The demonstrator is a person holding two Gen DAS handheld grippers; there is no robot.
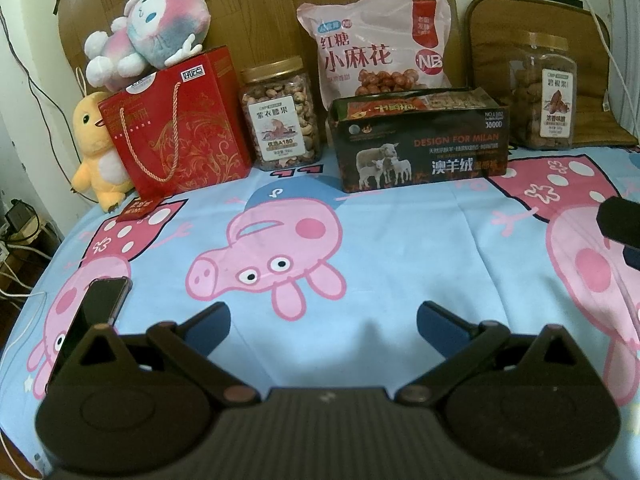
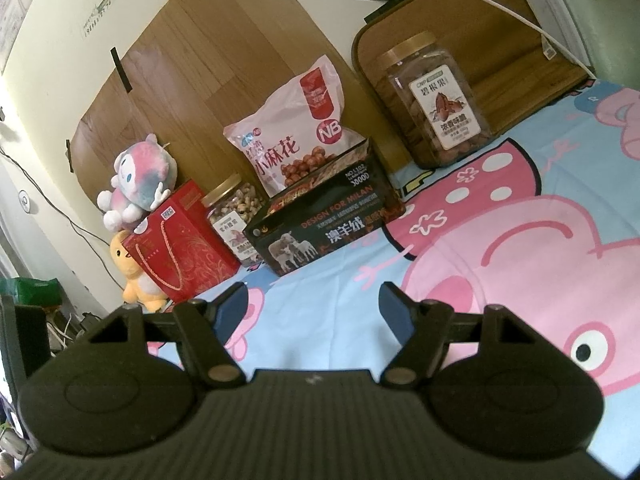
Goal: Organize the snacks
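- Right now my left gripper (image 1: 323, 322) hovers low over the blue cartoon-pig bedsheet (image 1: 400, 240), its 2 fingers spread wide with nothing between them.
- My right gripper (image 2: 313, 307) is likewise splayed apart and holds nothing; it looks across the sheet at a tilt towards the snack row.
- I see the snacks lined up along the far edge of the bed, against the wood-grain board (image 1: 256, 4).
- At the left stands a red gift bag (image 1: 180, 128) with a rope handle, and a pink-and-grey plush toy (image 1: 152, 28) lies on top of it.
- A yellow plush chick (image 1: 94, 152) stands just beside the bag, on its left.
- To the bag's right is a clear cashew jar (image 1: 280, 116) with a gold lid.
- Next comes a black box (image 1: 420, 144) printed with sheep, open at the top, with packets showing inside.
- Behind the box leans a pink snack pouch (image 1: 376, 44).
- At the far right a second clear jar (image 1: 544, 96), of pecans, stands well apart from the box.
- A dark phone (image 1: 102, 300) lies on the sheet near my left gripper.
- A small red packet (image 1: 140, 208) lies flat in front of the gift bag.
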